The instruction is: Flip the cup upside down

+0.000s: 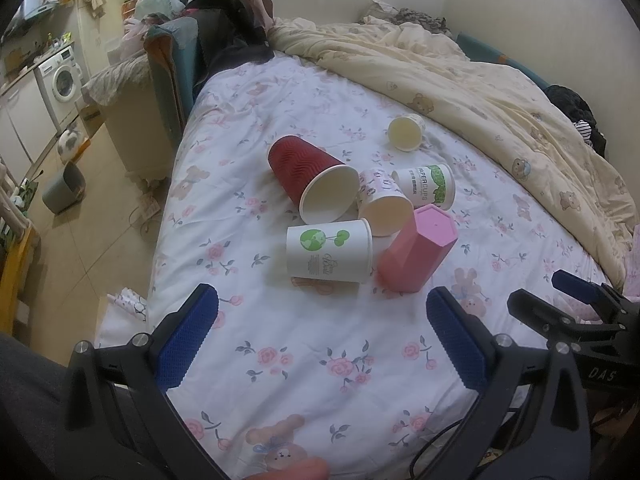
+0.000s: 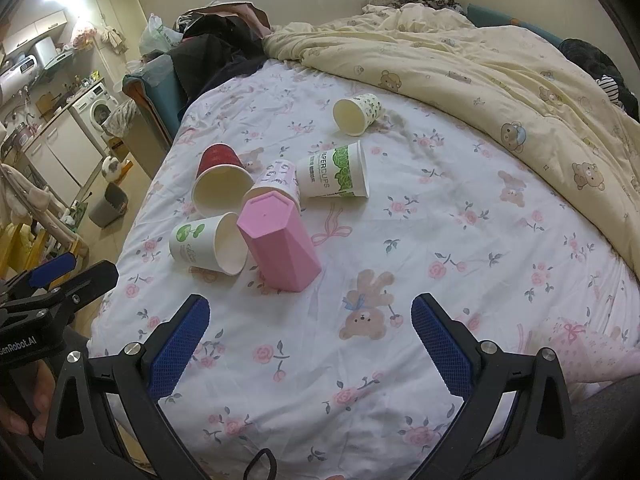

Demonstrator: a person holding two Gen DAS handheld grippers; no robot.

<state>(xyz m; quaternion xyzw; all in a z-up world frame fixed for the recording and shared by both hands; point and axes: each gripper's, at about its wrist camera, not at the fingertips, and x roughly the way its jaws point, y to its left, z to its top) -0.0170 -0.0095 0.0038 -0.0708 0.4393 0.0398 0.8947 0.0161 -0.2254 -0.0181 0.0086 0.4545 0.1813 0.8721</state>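
Note:
Several cups sit on the flowered bed sheet (image 1: 320,360). A pink faceted cup (image 1: 416,252) (image 2: 280,240) stands upside down, base up. A red ribbed cup (image 1: 312,176) (image 2: 218,182), a white cup with a green globe (image 1: 328,250) (image 2: 208,244), a patterned cup (image 1: 384,204) (image 2: 276,184), a "Paper Cups" cup (image 1: 426,186) (image 2: 334,172) and a small cup (image 1: 406,132) (image 2: 356,114) lie on their sides. My left gripper (image 1: 322,312) is open and empty, near the globe cup. My right gripper (image 2: 310,320) is open and empty, just short of the pink cup.
A cream bear-print duvet (image 1: 460,80) (image 2: 500,72) is bunched along the far and right side. The bed's left edge drops to a tiled floor with a grey bin (image 1: 64,192) (image 2: 108,204). Clothes are piled at the far left corner (image 1: 228,28).

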